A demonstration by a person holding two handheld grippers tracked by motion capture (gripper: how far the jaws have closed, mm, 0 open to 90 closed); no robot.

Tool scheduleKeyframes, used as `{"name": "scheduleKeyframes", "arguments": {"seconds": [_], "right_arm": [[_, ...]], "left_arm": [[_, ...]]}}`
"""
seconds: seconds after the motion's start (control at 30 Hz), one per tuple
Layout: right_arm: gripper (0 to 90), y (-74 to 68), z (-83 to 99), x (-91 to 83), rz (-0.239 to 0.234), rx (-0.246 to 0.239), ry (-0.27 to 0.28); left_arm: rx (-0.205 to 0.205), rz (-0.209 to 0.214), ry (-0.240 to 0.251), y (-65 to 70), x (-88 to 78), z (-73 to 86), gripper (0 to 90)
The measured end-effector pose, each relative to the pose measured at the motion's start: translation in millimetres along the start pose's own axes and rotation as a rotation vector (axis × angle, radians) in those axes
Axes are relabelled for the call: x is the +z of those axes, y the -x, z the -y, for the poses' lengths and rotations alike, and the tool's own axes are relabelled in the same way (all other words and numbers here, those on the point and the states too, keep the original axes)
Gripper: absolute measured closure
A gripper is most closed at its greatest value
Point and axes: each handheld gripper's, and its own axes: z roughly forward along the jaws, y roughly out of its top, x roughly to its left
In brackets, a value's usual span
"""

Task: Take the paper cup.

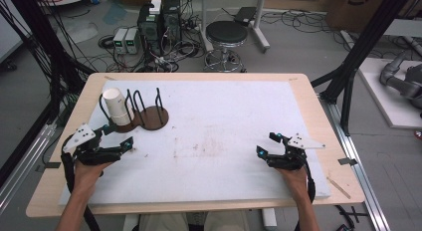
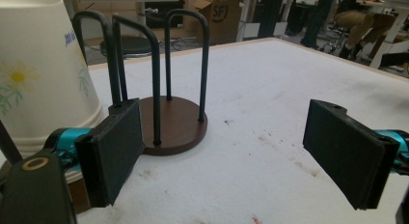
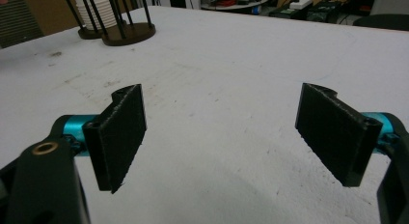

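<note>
1. Near the surface's (image 1: 209,141) far left corner stands a paper cup (image 1: 116,106), upside down, in a wire rack (image 1: 130,111) on a round brown base.
2. Just beside it, toward the middle, a second rack (image 1: 153,114) of black wire loops stands empty on its own brown disc; the two bases touch or nearly touch, I cannot tell which.
3. By the left edge, the left tongs (image 1: 118,136) sit just on the near side of the cup, pointing toward the racks. Their jaws stand apart with nothing between them; in the left gripper view the cup (image 2: 41,69) rises behind the left jaw, clear of the pads.
4. Toward the right edge, the right tongs (image 1: 266,145) hang over the bare white cover, well apart from the racks. Their jaws also stand wide apart and grip nothing.
5. Faint reddish stains mark the cover's middle.
</note>
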Motion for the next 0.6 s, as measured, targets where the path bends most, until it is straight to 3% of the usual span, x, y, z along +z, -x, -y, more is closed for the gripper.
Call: {"name": "scheduleKeyframes", "arguments": {"seconds": [0.2, 0.4, 0.5, 0.6], "right_arm": [[18.7, -0.4, -0.4, 0.8, 0.002, 0.0, -0.012], [18.7, -0.3, -0.5, 1.2, 0.003, -0.006, -0.011], [18.7, -0.4, -0.6, 1.4, 0.005, -0.01, -0.012], [18.7, -0.6, -0.5, 1.4, 0.004, -0.012, -0.011]], "left_arm": [[0.028, 0.02, 0.001, -4.7, -1.0, -19.6, 14.2], [0.078, 0.067, -0.001, -15.0, 0.6, -51.3, 14.1], [0.114, 0.072, -0.005, -20.4, 2.1, -64.6, 14.0], [0.119, 0.075, -0.007, -27.1, 4.6, -74.9, 14.0]]}}
